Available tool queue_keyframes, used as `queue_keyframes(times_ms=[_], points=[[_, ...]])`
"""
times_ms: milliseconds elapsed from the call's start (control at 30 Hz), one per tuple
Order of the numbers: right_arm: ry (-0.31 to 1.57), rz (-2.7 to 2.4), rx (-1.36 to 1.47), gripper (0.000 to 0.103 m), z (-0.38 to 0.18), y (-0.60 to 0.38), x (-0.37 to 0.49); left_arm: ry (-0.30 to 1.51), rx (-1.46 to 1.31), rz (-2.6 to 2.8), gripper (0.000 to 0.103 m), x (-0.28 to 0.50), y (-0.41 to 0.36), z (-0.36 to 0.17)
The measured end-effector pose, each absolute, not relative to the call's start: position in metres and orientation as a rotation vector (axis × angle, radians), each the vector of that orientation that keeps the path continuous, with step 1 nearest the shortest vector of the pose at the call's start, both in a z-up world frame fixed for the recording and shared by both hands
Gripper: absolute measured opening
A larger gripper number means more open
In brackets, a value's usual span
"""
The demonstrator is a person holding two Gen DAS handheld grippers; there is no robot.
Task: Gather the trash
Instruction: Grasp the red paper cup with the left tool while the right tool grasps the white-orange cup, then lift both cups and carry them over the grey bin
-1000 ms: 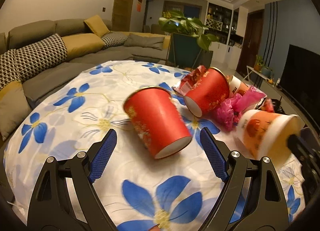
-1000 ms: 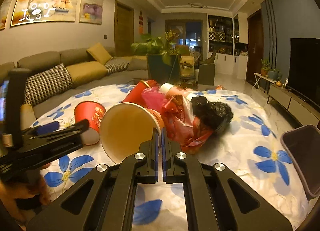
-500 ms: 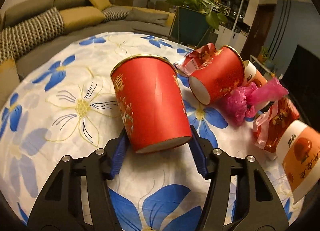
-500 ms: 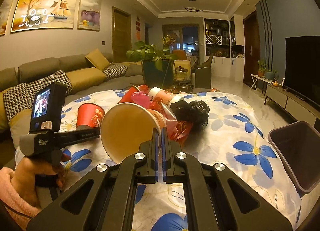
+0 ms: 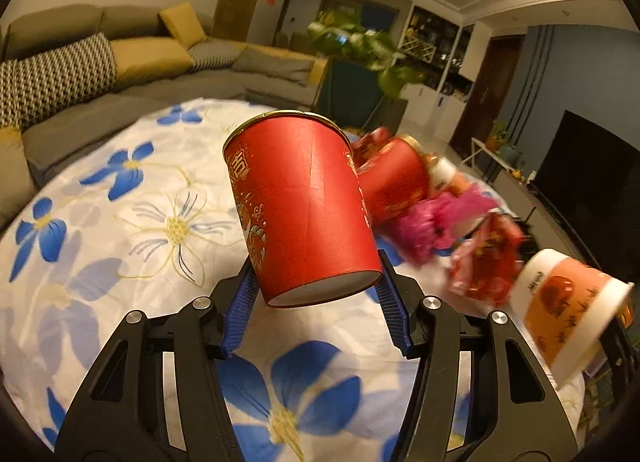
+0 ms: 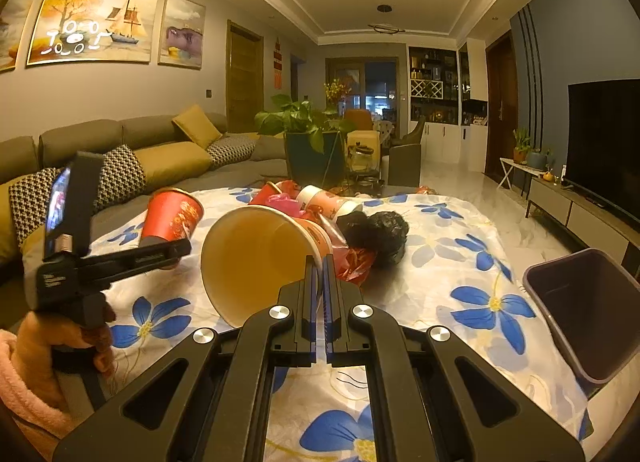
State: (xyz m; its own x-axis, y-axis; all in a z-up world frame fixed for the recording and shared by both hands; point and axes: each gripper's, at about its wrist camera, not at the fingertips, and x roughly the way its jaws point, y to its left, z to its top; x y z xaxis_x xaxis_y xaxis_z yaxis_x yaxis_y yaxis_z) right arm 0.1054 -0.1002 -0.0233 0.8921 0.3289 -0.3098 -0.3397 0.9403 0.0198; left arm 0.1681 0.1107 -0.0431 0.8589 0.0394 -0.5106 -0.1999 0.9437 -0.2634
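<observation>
Lifted since the half-second-earlier frame: red paper cup (image 5: 304,206) is now off the tablecloth (image 5: 120,222), clamped at its narrow base between the left gripper (image 5: 316,294) blue ribbed pads (image 5: 240,310), where before it lay on its side on the cloth with the pads just closing around it. Cup is a smooth tapered cone, gold-rolled rim, gold print, vertical seam up the wall; held tilted, mouth up and away from the camera, white base facing it. Right gripper (image 6: 319,294) has not changed its hold: jaws pinched together on the rim of the orange-and-white paper cup (image 6: 256,254), mouth turned to the camera, plain cream inside, held above the cloth. Behind on the table: second red cup (image 5: 392,182) on its side, crumpled pink plastic bag (image 5: 436,222), glossy red wrapper (image 5: 488,262), another printed cup (image 6: 326,202), wrinkled black bag (image 6: 380,230). Cloth is white, creased, with blue flowers. Dark rectangular bin (image 6: 588,310) sits at the right table edge, open top. From the right wrist camera, the left hand (image 6: 52,346) grips the left tool's handle at lower left, pink fleecy sleeve (image 6: 20,390) at the wrist, tool pointing across the table toward the pile. Far background is blurred in the left view.
</observation>
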Motion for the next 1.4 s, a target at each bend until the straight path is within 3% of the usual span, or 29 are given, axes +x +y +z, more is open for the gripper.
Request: queue_keyframes(times_ms=[333, 800, 1400], points=[[0.269, 0.253, -0.014, 0.004, -0.009, -0.134, 0.088, 0.441, -0.235, 0.023, 0.056, 0.141, 0.060, -0.002], [0.189, -0.052, 0.013, 0.004, 0.005, -0.236, 0.083, 0.398, -0.135, -0.240, 0.056, 0.160, -0.081, 0.015], [0.170, -0.309, 0.080, 0.004, -0.012, -0.342, 0.099, 0.383, -0.026, -0.451, 0.056, 0.205, -0.218, -0.002]])
